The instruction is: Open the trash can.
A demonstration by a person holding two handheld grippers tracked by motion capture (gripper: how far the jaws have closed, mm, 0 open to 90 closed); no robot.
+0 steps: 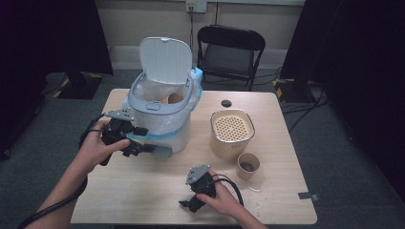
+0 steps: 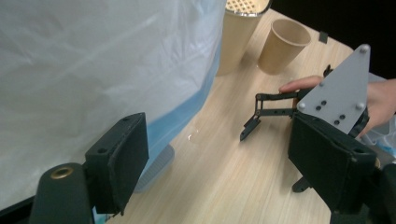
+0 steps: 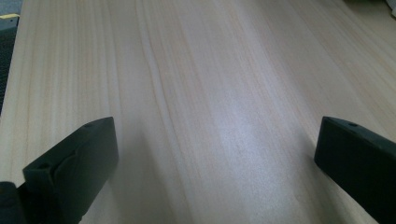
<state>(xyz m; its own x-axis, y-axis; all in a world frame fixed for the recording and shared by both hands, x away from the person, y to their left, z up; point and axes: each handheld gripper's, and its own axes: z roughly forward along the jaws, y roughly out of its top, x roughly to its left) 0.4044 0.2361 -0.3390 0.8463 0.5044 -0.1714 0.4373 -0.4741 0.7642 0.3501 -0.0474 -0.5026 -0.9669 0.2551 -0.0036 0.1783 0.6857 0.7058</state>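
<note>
A white bin [image 1: 160, 119] lined with a clear and blue plastic bag [image 2: 93, 70] stands at the table's back left, its lid [image 1: 165, 59] raised. A brown object [image 1: 175, 98] lies inside. My left gripper [image 1: 152, 141] hovers low at the bin's front, jaws open and nothing between them [image 2: 224, 144]; the bag's side is just beyond its left jaw. My right gripper [image 1: 188, 204] sits near the table's front edge, open over bare wood [image 3: 215, 149]. It also appears in the left gripper view [image 2: 252, 123], held by a hand.
A tan canister [image 1: 231, 133] with a perforated lid stands right of the bin, a paper cup [image 1: 248, 165] in front of it. A small black disc [image 1: 226, 103] lies near the far edge of the wooden table [image 1: 143, 191]. A folding chair [image 1: 229, 52] stands behind.
</note>
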